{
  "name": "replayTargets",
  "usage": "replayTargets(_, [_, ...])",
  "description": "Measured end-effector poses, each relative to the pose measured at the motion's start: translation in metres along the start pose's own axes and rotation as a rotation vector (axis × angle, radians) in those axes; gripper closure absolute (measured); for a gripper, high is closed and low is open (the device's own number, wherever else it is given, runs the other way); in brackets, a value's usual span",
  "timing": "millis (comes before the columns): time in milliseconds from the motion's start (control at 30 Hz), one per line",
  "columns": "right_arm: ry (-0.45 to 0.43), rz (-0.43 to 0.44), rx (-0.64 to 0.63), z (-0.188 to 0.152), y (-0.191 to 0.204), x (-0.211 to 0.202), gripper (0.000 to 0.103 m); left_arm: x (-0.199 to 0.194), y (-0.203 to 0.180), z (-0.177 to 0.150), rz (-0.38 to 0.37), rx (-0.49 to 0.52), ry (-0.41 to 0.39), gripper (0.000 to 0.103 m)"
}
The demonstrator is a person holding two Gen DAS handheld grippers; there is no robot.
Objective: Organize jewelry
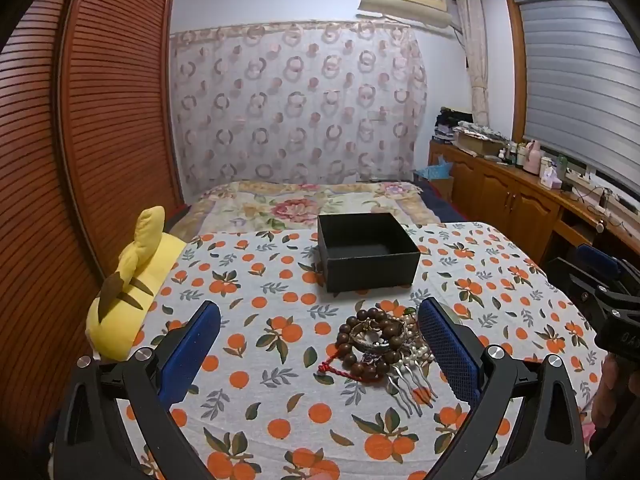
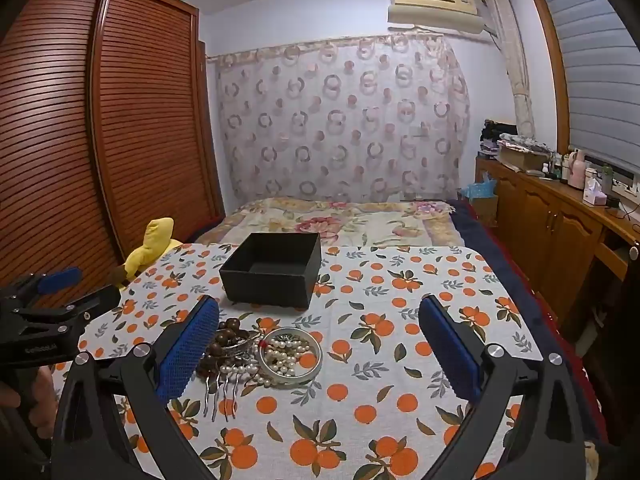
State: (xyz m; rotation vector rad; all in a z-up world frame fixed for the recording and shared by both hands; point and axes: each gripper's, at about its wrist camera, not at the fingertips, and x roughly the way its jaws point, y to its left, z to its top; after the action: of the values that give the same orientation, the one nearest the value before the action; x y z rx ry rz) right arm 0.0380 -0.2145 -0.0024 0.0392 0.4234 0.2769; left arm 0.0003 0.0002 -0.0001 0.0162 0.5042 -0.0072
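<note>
Left wrist view: both grippers' fingers (image 1: pixel 448 344) spread wide near the jewelry pile (image 1: pixel 380 344), black box (image 1: pixel 366 256) beyond.

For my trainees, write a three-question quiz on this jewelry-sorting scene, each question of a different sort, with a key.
1. True or false: the black box already holds some jewelry.
2. Multiple choice: the jewelry pile lies (A) inside the box, (B) on the orange-print cloth in front of the box, (C) on the bed.
3. Short answer: are the left gripper and the right gripper open or shut?

Key: 1. False, the part of the interior in view is empty. 2. B. 3. Both open, holding nothing.
</note>
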Motion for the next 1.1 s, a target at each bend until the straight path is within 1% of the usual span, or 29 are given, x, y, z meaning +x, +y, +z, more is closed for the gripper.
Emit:
replayTargets(933, [0.005,0.006,0.008,0.0031,-0.0024,-0.0042,0.002,-0.0006,0.0001,-0.0001,0.001,-0.003,-0.008,0.007])
replayTargets(1000, [0.008,0.004,0.006,-0.0047,0.0023,0.0031,0.002,-0.0007,0.0001,0.0,-0.002,-0.003,-0.008,0.007])
replayTargets(1100, [0.006,0.006,0.009,-0.0036,0.001,0.002,0.002,-0.0006,0.0,-0.0001,-0.001,-0.003,-0.007,0.007])
